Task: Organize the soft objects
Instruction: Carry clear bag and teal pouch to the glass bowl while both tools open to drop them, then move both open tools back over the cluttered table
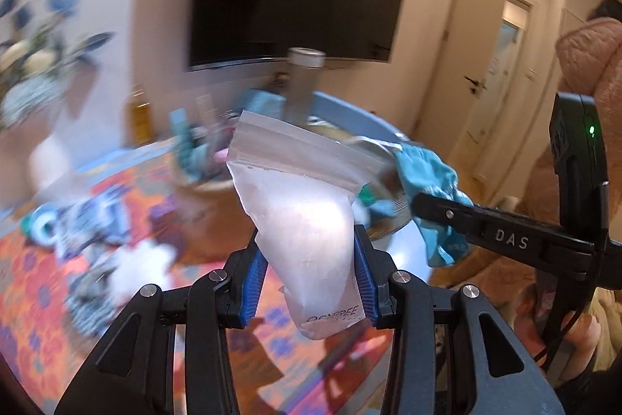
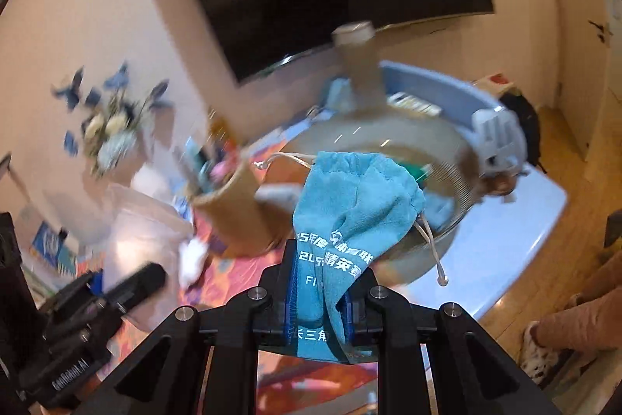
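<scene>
Gripping a clear zip bag (image 1: 301, 216) in left gripper (image 1: 311, 251) jaws, right gripper (image 2: 320, 279) at 3 o'clock pinching teal drawstring pouch (image 2: 350, 205).

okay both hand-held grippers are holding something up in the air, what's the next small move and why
Probably carry both toward the large round basin and lower them. The left hand-held gripper pinches a frosted zip bag, the right hand-held gripper a blue drawstring pouch; both hang clear above the table.

Table under an orange floral cloth (image 1: 23, 259), bearing a tan basket (image 2: 237, 205), metal bowl (image 2: 388, 139) and scattered soft items.
</scene>
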